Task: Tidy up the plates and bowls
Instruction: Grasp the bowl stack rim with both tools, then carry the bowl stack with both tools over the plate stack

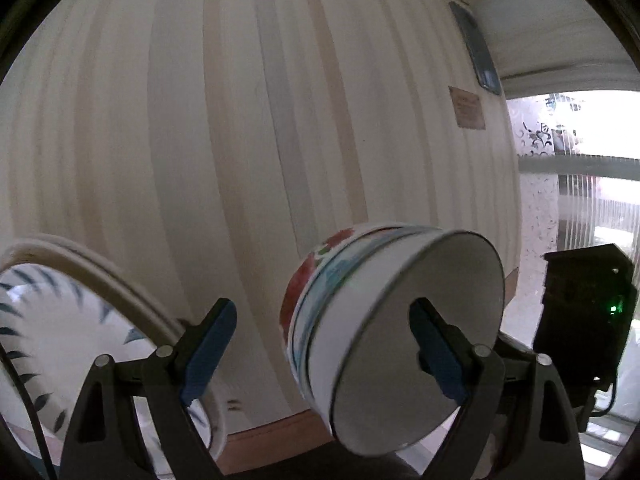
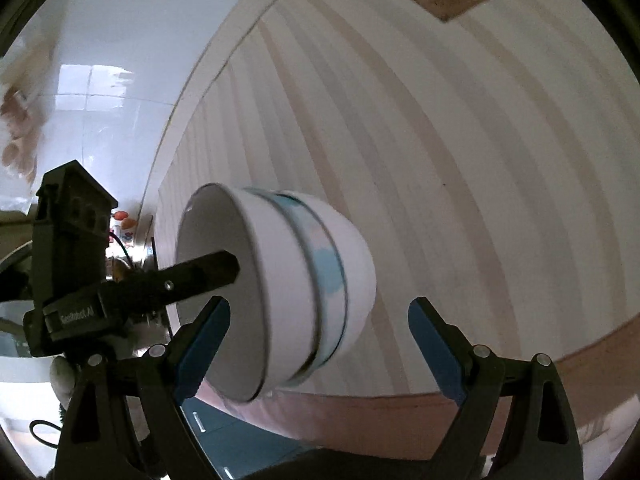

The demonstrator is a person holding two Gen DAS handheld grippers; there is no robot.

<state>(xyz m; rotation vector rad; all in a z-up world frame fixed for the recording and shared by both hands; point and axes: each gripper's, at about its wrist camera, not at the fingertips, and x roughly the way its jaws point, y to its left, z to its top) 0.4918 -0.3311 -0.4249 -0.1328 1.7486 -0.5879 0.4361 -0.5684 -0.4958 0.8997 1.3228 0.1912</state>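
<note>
A stack of nested white bowls (image 1: 360, 320) with blue and red patterns hangs tilted in the air, its opening facing right. My left gripper (image 1: 324, 344) is spread wide, with its right finger (image 1: 436, 354) inside the top bowl and its left finger (image 1: 208, 344) outside, apart from the bowls. In the right wrist view the stack (image 2: 280, 280) shows with the left gripper's dark finger (image 2: 204, 270) reaching into it. My right gripper (image 2: 320, 348) is open and empty below the bowls. A white plate (image 1: 60, 340) with dark leaf marks stands at the lower left.
A striped cream wall (image 1: 240, 140) fills the background. The right gripper's black body (image 1: 584, 320) sits at the right edge, before a bright window (image 1: 592, 168). A brown skirting strip (image 2: 440, 412) runs along the wall's base.
</note>
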